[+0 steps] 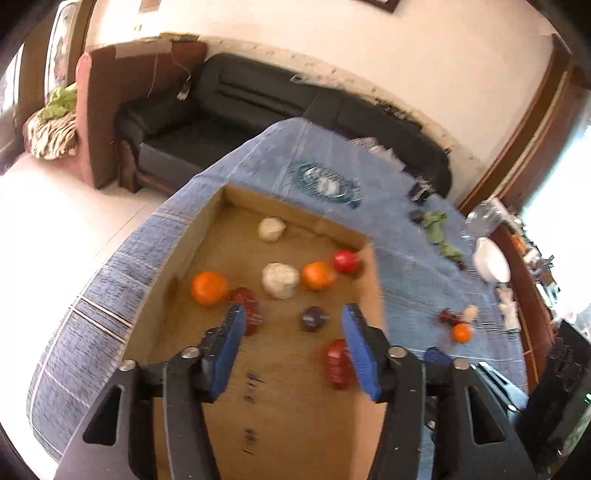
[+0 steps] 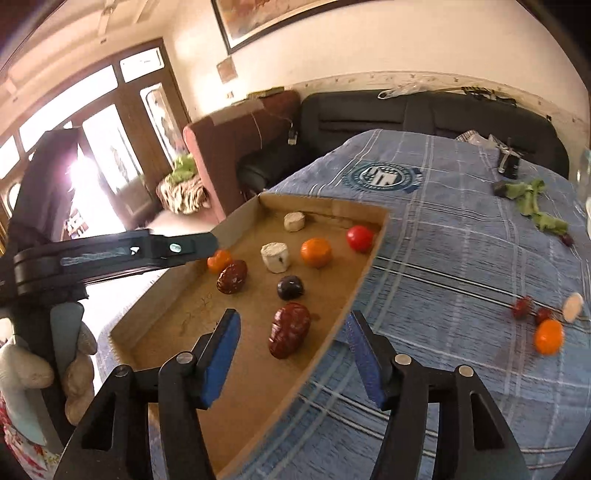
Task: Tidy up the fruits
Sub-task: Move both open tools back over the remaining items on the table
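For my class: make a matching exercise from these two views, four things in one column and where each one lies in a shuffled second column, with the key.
Things:
1. red tomato
2. dark plum
3. loose orange
4. green leaves

Places:
A. on the blue cloth, beside small red fruits
B. in a far corner of the cardboard tray
C. on the cloth, far from the tray
D. mid-tray, among the other fruit

Pairs: 1-B, 2-D, 3-A, 4-C

A living room in strong daylight: a black sofa (image 2: 424,114) runs along the cream wall (image 2: 332,48) at 12 o'clock, beneath a framed picture (image 2: 266,18). At 10 o'clock, wood-framed glass doors (image 2: 110,122) blaze white with sun beside a brown armchair (image 2: 221,155). A patterned throw (image 1: 51,129) lies heaped nearby, above a pale, glossy floor (image 1: 55,214).
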`<action>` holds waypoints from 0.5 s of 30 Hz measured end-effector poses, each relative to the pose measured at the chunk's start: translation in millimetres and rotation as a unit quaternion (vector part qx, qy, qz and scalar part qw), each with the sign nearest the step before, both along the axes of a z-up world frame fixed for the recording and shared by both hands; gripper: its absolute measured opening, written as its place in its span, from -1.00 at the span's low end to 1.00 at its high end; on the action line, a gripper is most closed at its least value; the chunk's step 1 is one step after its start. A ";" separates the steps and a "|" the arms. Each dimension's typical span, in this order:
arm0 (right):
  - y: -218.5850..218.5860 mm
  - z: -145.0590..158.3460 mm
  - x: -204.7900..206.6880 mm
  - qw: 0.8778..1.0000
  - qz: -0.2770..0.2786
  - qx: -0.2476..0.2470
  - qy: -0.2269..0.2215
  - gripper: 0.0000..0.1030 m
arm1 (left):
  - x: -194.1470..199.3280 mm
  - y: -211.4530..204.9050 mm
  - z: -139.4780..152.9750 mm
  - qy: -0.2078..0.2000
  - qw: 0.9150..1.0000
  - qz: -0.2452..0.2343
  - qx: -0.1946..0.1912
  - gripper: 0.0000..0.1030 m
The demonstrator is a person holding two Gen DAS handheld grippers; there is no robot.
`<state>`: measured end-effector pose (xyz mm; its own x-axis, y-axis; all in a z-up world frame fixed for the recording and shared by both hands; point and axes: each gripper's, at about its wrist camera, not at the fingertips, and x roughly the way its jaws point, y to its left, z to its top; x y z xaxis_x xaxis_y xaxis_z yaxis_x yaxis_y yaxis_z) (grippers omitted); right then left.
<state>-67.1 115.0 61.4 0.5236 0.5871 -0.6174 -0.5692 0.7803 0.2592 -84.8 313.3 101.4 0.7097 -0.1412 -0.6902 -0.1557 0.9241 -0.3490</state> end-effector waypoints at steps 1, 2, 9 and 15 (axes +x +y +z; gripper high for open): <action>-7.6 1.3 -0.8 1.000 -0.001 0.006 0.003 0.26 | -3.5 -5.8 4.4 -0.008 1.000 -0.003 -0.002 0.22; -18.3 2.6 -1.5 1.000 -0.004 0.018 0.007 0.26 | -7.1 -12.5 9.2 -0.017 1.000 -0.007 -0.004 0.26; -105.2 15.3 9.9 0.985 -0.049 0.143 0.086 0.26 | -27.3 -73.5 43.1 -0.062 0.996 -0.069 -0.009 0.28; -182.9 71.2 12.6 0.982 -0.121 0.130 0.058 0.25 | -58.7 -107.6 76.4 -0.102 0.987 -0.126 -0.002 0.28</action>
<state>-54.5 -68.0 132.7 0.6023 0.5992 -0.5274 -0.3298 0.7885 0.5192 -143.4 205.7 177.8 0.7758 -0.3329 -0.5360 0.1522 0.9231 -0.3531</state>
